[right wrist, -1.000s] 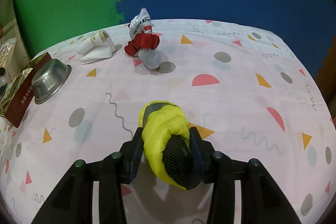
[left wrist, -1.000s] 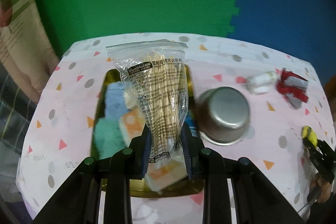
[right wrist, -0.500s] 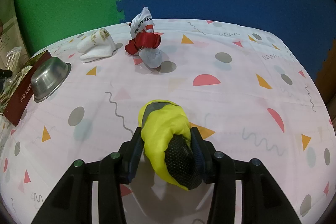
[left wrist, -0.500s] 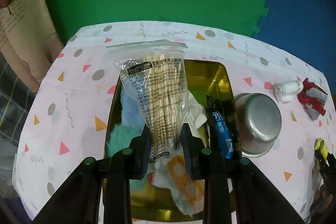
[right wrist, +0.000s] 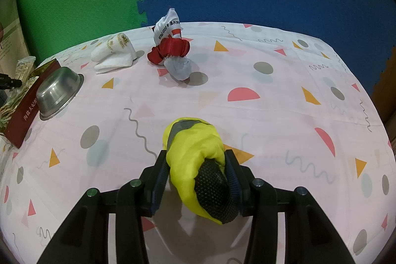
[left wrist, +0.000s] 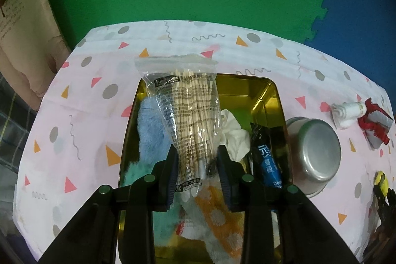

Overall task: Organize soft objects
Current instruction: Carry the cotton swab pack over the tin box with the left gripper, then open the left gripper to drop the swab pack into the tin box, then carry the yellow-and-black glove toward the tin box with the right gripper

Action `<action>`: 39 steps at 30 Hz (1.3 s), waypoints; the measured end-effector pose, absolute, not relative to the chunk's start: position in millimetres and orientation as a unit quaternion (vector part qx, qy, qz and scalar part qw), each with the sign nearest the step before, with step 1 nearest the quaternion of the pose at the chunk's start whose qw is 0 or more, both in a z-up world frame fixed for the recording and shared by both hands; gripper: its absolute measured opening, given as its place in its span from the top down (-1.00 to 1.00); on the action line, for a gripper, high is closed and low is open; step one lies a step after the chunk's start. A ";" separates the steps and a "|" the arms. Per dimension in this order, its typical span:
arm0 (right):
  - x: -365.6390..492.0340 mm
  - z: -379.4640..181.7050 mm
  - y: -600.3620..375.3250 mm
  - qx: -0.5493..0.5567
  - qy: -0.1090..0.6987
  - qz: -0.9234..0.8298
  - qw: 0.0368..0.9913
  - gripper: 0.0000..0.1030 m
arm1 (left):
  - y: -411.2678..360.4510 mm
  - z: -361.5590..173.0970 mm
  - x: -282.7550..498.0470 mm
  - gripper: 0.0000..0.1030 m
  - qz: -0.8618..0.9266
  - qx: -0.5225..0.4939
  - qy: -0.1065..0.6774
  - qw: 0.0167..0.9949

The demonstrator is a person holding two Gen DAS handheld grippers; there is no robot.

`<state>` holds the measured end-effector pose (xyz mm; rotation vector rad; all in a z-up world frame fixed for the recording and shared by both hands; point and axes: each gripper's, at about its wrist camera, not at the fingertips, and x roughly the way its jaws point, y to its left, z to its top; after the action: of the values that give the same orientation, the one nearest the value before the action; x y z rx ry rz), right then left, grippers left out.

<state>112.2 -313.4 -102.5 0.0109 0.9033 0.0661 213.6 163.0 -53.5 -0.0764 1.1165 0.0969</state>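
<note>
Bag of sticks: the clear plastic bag of wooden sticks (left wrist: 190,113) is standing upright between the pads of the left tongs (left wrist: 196,171), above the gold tin (left wrist: 269,93), which is sitting on the patterned surface (left wrist: 81,115).
Left tongs: the jaws are opening around the bag's lower end; the bag is between them, and whether the pads are pressing on it cannot be told for sure.
Tin contents: a blue fluffy cloth (left wrist: 148,130), a white crumpled cloth (left wrist: 234,132), an orange-dotted towel (left wrist: 217,217) and a dark blue packet (left wrist: 267,160) are already lying inside, crowding the floor of the tin.
Release risk: the tall, slick bag is likely tipping as the grip loosens; falling forward, it could be landing across the far rim instead of inside.
Snag risk: the thin plastic could be clinging to one pad and dragging out with the tongs when they are lifting away.
Right tongs: the right tongs (right wrist: 195,180) are gripping a yellow rolled bundle with a black dotted end (right wrist: 198,165), low over the surface.
Bundle risk: the soft roll could be unrolling or slipping out, since the pads are squeezing only its lower part.
Waiting items: a white sock roll (right wrist: 113,53) and a red-and-white bundle (right wrist: 173,51) are lying on the surface beyond a steel bowl (right wrist: 59,93).
Bowl risk: the bowl is sitting just beside the tin, so a careless pass could be knocking it.
</note>
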 end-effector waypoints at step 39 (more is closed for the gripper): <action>112.1 -103.3 -306.4 -0.023 0.439 0.025 0.898 0.03 | 168.6 -27.4 64.6 -0.42 0.081 -0.092 0.420 0.899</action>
<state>112.1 -306.4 -103.3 -0.0479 0.9098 0.0516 64.6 168.6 -27.4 -0.1910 0.8688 0.1682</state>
